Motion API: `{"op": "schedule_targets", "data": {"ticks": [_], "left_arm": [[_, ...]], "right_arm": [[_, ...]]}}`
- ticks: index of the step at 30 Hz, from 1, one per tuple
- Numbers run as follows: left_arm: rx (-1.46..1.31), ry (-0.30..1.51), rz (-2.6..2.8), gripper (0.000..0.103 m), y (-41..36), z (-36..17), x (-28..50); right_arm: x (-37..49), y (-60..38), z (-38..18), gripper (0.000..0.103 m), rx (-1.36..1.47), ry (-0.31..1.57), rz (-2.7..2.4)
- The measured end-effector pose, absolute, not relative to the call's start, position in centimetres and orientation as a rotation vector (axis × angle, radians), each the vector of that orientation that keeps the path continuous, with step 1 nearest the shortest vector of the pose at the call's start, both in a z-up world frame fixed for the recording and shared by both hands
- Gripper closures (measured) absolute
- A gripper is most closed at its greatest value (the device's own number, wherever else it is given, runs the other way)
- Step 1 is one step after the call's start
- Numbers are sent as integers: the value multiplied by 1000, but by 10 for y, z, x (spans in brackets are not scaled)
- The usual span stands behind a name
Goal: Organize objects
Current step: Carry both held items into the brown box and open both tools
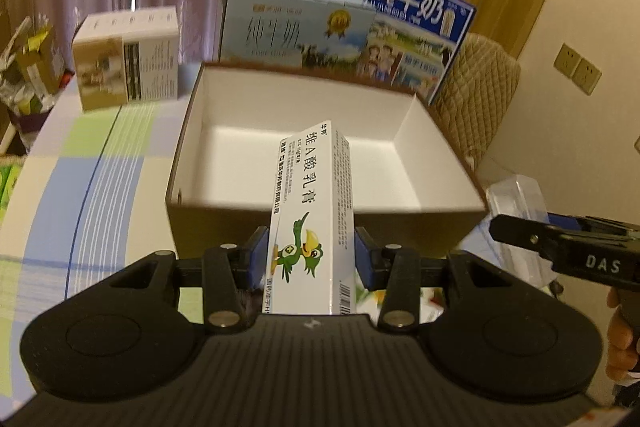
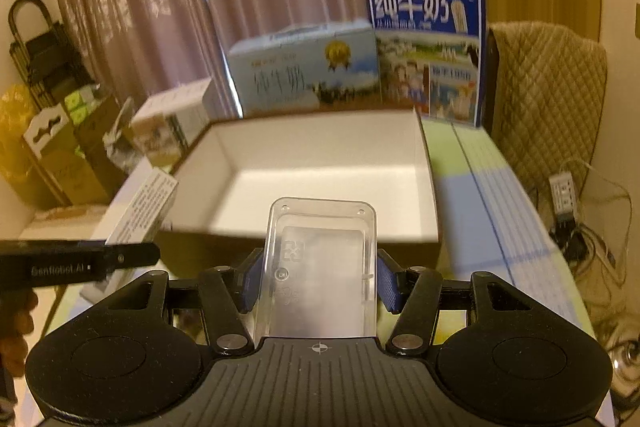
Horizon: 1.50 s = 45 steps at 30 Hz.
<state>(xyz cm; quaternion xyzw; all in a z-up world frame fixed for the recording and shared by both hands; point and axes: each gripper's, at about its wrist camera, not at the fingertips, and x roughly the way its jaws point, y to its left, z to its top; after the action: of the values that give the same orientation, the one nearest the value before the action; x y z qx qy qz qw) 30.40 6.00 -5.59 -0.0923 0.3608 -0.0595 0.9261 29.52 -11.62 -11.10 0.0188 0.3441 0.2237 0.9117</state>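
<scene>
My left gripper [image 1: 310, 259] is shut on a white ointment carton [image 1: 316, 211] with a green bird printed on it, held lengthwise over the near wall of an open brown box [image 1: 188, 131] with a white inside. My right gripper [image 2: 318, 283] is shut on a clear plastic case [image 2: 320, 267], also held just before that box [image 2: 430, 187]. The box's floor looks bare. In the right wrist view the ointment carton [image 2: 144, 207] shows at the left, with the other gripper's black body beneath it.
Two milk cartons [image 1: 296, 27] [image 1: 420, 23] stand behind the box, and a small white and tan carton [image 1: 128, 59] sits to their left. The table wears a checked cloth [image 1: 88, 163]. A quilted chair [image 2: 548, 99] stands at the right, clutter and bags at the left.
</scene>
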Motion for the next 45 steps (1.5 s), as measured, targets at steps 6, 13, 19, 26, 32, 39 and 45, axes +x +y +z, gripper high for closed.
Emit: {"op": "schedule_targets", "data": {"ticks": [6, 13, 19, 26, 32, 39, 45], "left_arm": [[-173, 695, -99, 64, 56, -44, 342], [-161, 711, -59, 64, 60, -58, 386], [-148, 738, -31, 64, 67, -74, 409], [-144, 767, -5, 64, 75, -92, 433], [-121, 803, 24, 64, 78, -116, 446], [-88, 830, 40, 64, 76, -133, 452], [-84, 830, 39, 73, 76, -135, 452]], "right_arm": [[341, -109, -104, 49, 98, 683, 443], [391, -98, -125, 49, 122, 712, 423], [421, -96, -153, 49, 99, 755, 392], [438, -86, -180, 49, 24, 801, 365], [443, -75, -200, 49, -75, 815, 342], [444, -69, -205, 49, -138, 802, 328], [444, -69, -205, 49, -153, 796, 325]]}}
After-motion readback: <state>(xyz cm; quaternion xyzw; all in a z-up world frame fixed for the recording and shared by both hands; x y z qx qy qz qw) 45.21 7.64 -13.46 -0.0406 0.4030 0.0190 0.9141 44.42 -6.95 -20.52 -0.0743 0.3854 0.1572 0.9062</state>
